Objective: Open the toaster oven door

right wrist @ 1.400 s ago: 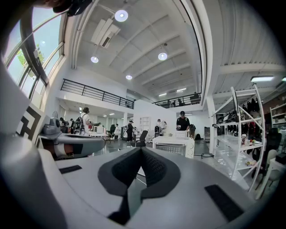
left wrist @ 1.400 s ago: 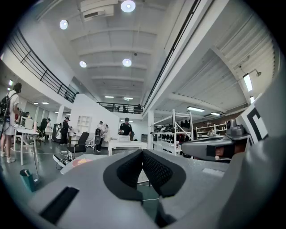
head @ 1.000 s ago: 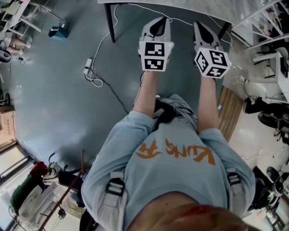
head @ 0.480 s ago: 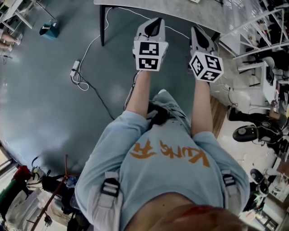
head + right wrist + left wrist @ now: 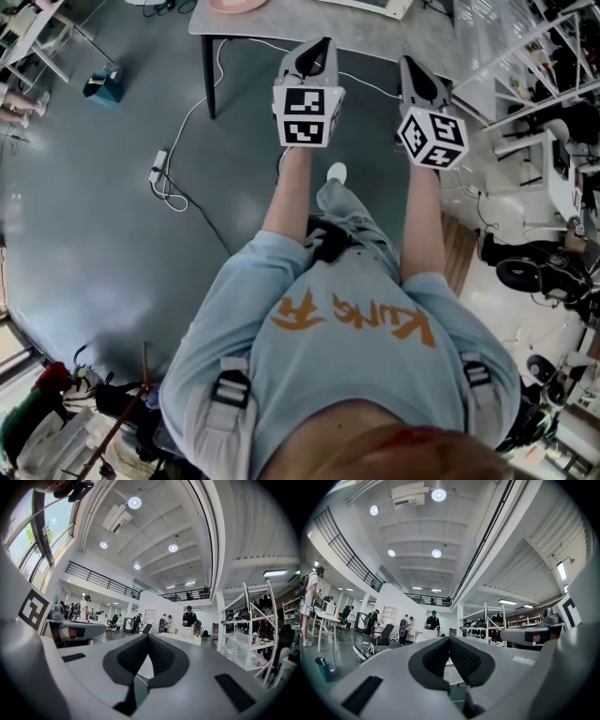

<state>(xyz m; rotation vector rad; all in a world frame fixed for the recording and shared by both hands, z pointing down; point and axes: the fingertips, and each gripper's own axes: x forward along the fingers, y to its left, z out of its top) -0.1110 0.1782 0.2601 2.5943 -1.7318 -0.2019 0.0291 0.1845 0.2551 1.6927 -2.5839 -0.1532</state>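
left tongs (image 5: 322, 45) and right tongs (image 5: 410, 64), pressed together empty, hover at table (image 5: 272, 28) edge over floor (image 5: 94, 244).

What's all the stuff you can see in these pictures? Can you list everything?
table: one, grey top, black leg, top of head view
pink thing: one, on the table, cut off
cable: one, white, on the floor
power strip: one, white, at the cable's end
box: one, teal, floor, upper left
racks: several, white, right side
people: several, far off in the hall
shoe: one, white
shirt: one, light blue, orange print
left tongs: one, grey, shut, empty
right tongs: one, grey, shut, empty
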